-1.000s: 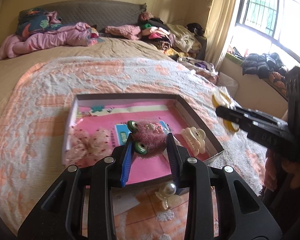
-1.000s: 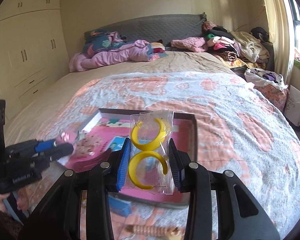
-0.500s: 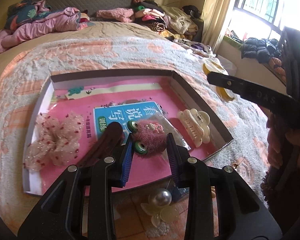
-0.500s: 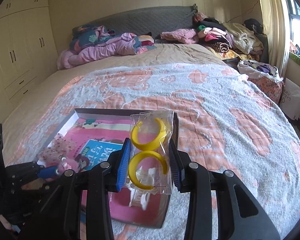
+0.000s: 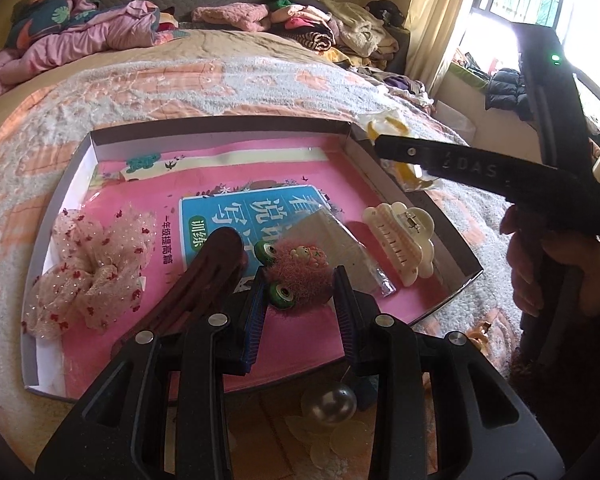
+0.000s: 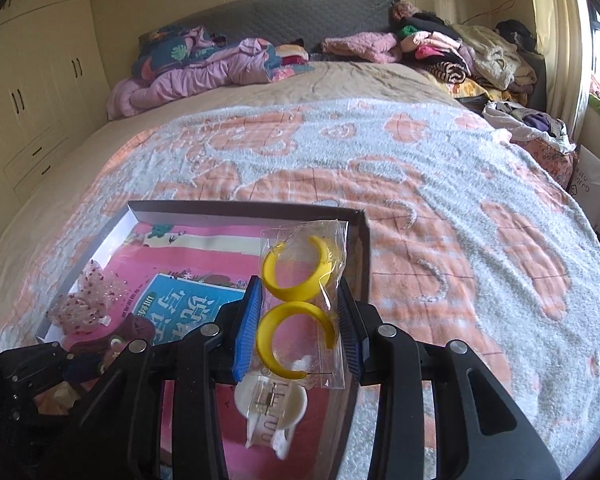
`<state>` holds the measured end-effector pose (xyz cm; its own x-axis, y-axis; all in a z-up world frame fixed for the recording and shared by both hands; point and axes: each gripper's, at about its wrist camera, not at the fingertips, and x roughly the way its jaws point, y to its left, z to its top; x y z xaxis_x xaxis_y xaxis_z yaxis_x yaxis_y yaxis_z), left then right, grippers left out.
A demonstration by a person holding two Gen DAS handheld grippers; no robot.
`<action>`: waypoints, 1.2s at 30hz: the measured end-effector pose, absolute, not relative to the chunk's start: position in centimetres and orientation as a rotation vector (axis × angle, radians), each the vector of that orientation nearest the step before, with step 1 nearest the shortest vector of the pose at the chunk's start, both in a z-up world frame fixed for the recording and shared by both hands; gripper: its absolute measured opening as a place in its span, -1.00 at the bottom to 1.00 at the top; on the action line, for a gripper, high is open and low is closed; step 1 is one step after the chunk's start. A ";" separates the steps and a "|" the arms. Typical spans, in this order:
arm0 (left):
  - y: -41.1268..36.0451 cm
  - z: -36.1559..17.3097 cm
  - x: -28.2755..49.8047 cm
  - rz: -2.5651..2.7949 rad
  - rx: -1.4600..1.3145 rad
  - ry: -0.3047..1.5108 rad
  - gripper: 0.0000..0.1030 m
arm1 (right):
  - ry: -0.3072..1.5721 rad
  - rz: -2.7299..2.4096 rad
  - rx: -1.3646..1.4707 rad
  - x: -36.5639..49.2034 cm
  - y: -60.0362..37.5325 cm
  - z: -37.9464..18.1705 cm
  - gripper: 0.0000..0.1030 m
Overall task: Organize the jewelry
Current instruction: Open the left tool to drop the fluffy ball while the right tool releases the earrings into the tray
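While the tray (image 5: 80, 184) on the bed (image 6: 440, 184) holds a pink book (image 5: 148, 204), scrunchie (image 5: 88, 268), maroon clip (image 5: 208, 268) and cream claw clip (image 5: 400, 240), the left gripper (image 5: 300, 300) pinches a fuzzy pink hair tie (image 5: 300, 276) over it. The right gripper (image 6: 298, 320) clamps bagged yellow earrings (image 6: 296, 276) above the tray's right edge. A pearl ornament (image 5: 328, 404) lies outside, near the front wall.

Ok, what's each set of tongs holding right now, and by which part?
Left tongs: the fuzzy pink hair clip, pinched across its sides. Right tongs: the clear packet of yellow hoop earrings, squeezed at its lower side edges.
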<state>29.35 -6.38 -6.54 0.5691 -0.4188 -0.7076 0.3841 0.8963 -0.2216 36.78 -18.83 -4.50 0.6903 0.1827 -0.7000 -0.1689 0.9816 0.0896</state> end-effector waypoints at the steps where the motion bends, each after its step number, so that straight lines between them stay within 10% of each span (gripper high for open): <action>1: -6.4 -6.6 29.4 -0.472 -0.046 0.844 -0.52 | 0.795 0.199 0.017 37.1 -18.6 -4.8 -0.32; 23: -4.9 -6.3 28.1 -0.450 -0.070 0.839 -0.28 | 0.879 0.213 0.036 37.7 -17.7 -7.1 -0.26; 36: -2.5 -2.9 25.9 -0.386 -0.130 0.778 0.07 | 0.720 0.184 0.052 32.0 -19.7 -2.4 0.17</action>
<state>25.89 -2.53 -2.92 0.6461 -0.3861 -0.6584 0.2911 0.9221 -0.2551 31.98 -19.66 -2.44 0.7364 0.1856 -0.6506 -0.1498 0.9825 0.1107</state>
